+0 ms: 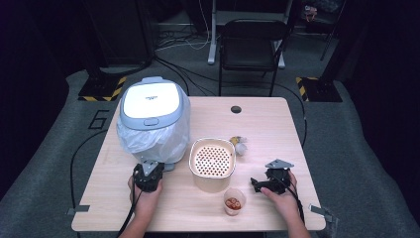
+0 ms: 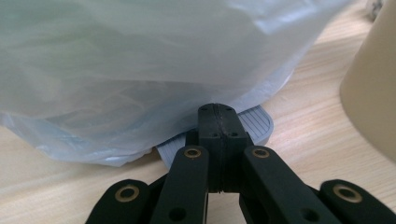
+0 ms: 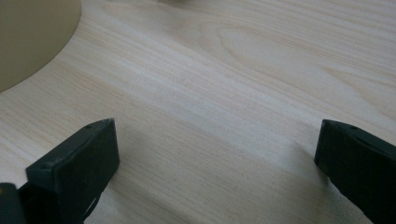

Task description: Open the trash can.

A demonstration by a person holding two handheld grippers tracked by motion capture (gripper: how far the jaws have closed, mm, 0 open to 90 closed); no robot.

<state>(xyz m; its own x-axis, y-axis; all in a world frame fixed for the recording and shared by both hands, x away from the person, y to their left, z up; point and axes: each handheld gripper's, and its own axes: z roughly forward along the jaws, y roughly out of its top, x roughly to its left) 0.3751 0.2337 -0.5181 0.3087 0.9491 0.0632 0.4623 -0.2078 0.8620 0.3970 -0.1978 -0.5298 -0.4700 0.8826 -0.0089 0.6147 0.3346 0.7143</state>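
Observation:
A grey-lidded bin [image 1: 151, 104] lined with a pale plastic bag [image 2: 140, 70] stands at the table's left. Its grey ribbed foot pedal [image 2: 259, 125] sticks out at the base. My left gripper [image 1: 147, 174] is shut with nothing between its jaws, and its tips [image 2: 217, 114] rest over the pedal. A cream perforated basket [image 1: 212, 162] sits mid-table. My right gripper [image 1: 258, 184] lies low on the wood to the basket's right, jaws wide open and empty [image 3: 215, 144].
A small clear cup with reddish pieces [image 1: 234, 202] stands near the front edge between the hands. A small yellow-and-white scrap [image 1: 240, 144] lies behind the basket. A dark chair [image 1: 250, 44] stands beyond the table's far edge. The basket's cream wall [image 3: 32, 37] is close at my right gripper's left.

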